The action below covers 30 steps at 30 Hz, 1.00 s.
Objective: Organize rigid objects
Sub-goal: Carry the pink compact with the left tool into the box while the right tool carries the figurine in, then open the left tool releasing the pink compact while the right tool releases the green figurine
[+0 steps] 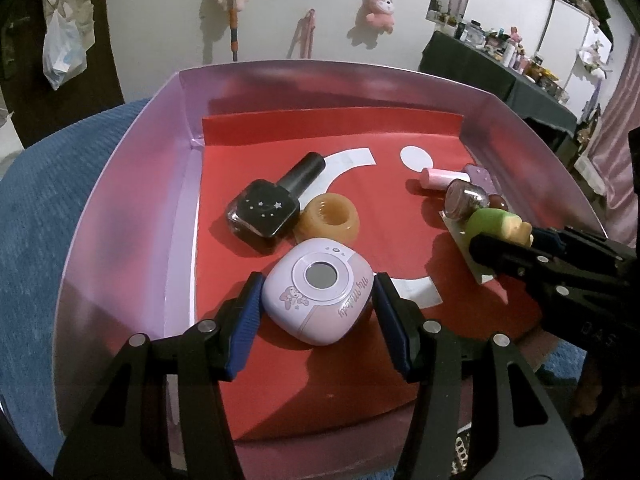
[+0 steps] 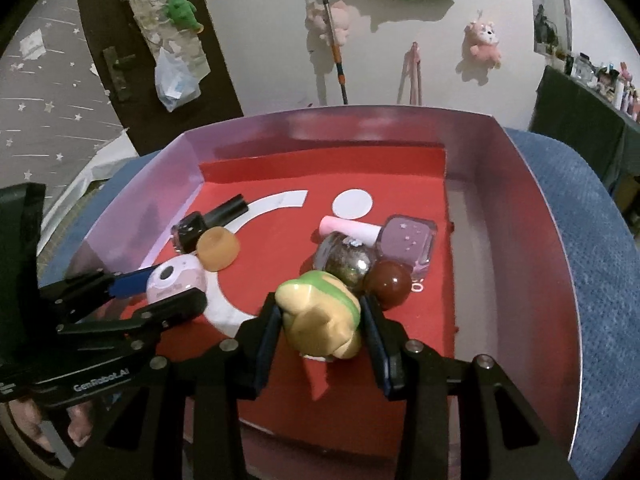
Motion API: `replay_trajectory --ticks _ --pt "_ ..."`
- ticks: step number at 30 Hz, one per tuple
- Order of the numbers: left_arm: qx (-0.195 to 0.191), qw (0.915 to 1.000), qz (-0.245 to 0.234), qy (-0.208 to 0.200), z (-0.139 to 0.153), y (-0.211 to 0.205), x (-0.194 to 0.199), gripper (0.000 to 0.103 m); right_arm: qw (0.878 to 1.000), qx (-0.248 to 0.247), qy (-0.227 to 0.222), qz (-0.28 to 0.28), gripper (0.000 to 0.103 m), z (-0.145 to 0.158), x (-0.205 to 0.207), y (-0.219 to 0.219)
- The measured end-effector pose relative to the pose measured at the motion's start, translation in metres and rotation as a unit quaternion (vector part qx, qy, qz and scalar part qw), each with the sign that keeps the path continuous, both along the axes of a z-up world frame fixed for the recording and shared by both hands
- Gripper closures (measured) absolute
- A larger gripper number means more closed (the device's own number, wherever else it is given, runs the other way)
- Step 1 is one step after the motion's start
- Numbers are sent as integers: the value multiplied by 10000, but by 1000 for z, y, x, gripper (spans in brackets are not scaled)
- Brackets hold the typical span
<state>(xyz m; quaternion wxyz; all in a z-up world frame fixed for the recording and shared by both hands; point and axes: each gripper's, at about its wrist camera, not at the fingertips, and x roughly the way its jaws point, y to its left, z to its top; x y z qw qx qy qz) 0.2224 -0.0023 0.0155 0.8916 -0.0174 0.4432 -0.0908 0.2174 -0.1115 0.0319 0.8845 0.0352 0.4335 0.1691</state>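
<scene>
The left gripper (image 1: 318, 300) has its blue-padded jaws partly closed around a rounded-square lilac plastic toy camera (image 1: 320, 290), one pad against each side. The toy has a white ring around a grey lens, a small cartoon figure and cursive lettering on its face, and it sits low over the red paper liner (image 1: 340, 364) of the box. Just beyond its tips lie a translucent amber ring-shaped piece (image 1: 330, 222) and a square black nail-polish bottle (image 1: 266, 210) with small white stars and a black cap, lying on its side and touching the ring.

The right gripper (image 2: 322, 324) is clamped narrowly on a glossy tan and green ceramic-looking figurine (image 2: 320, 312), pads pressing both flanks. Directly ahead of its tips rest a clear ball filled with glitter (image 2: 346, 260) and a shiny brown ball (image 2: 390, 282), touching each other. Just past them lies a square lilac nail-polish bottle (image 2: 408, 246) with a pale pink cap, on its side.

Everything sits inside a shallow lilac cardboard box (image 2: 504, 216), whose red liner carries white curved and round shapes. The box stands on a blue textured cloth (image 1: 60, 200).
</scene>
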Motion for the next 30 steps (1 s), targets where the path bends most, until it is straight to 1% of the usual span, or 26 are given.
replay_trajectory --ticks 12,30 --pt "51 10000 12 -6 0 -1 1 50 10000 34 -9 -9 60 -1 2 0" --pt "-3 10000 27 14 -2 1 3 50 9999 99 0 -18 60 1 1 -2"
